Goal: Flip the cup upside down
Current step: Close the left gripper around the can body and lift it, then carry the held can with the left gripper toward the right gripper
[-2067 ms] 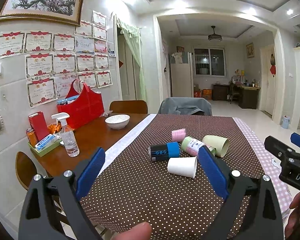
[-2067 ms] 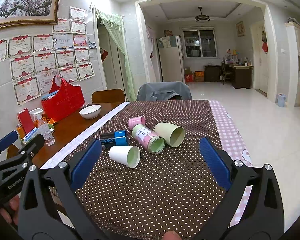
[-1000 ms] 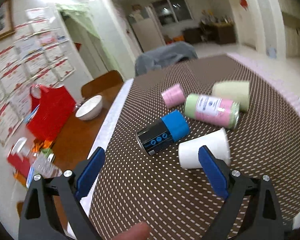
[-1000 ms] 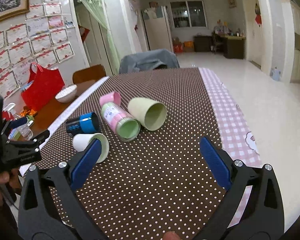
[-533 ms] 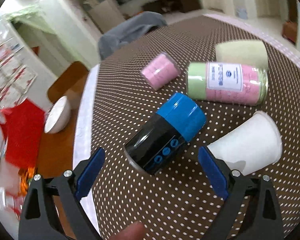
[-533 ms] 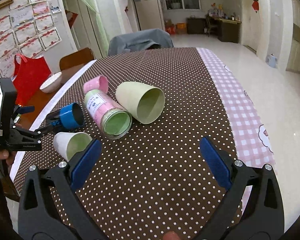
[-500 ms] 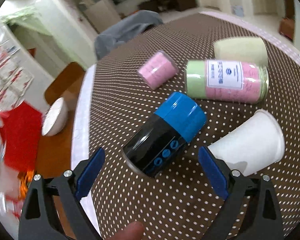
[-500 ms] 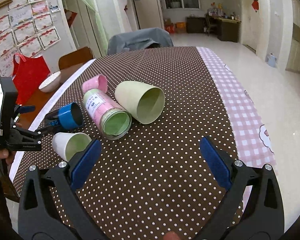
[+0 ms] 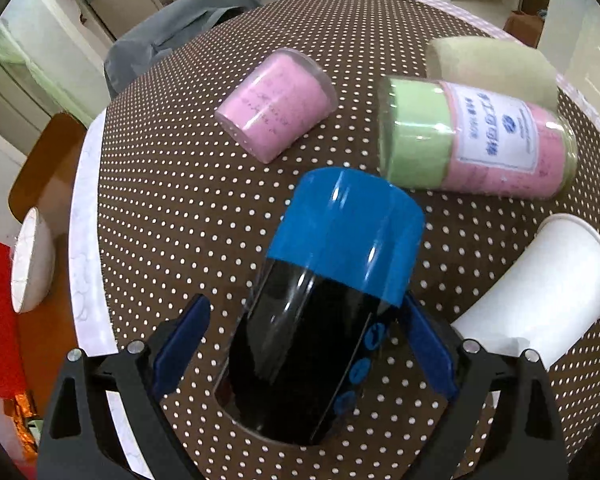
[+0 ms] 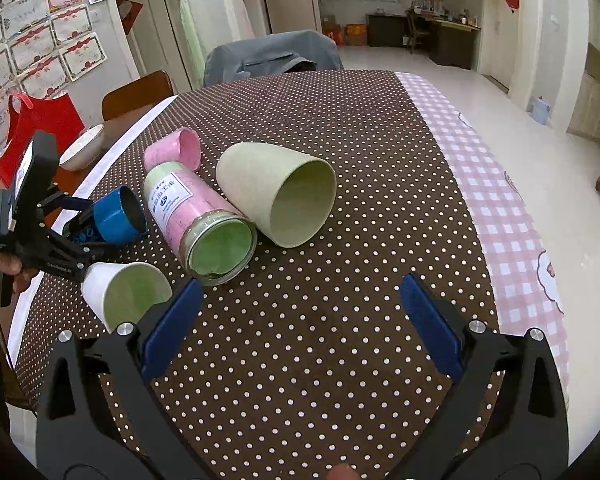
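Left gripper (image 9: 300, 336) spread wide, straddling black-and-blue cup (image 9: 324, 292) lying sideways, not gripped. Right gripper (image 10: 296, 320) wide, empty. Grasp, flip both pending.

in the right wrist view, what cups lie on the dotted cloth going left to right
blue and black cup in the left claw → white paper cup → pink and green labelled cup → pale green cup

Certificate-covered wall (image 10: 40, 36), pale tiled floor (image 10: 520, 120)
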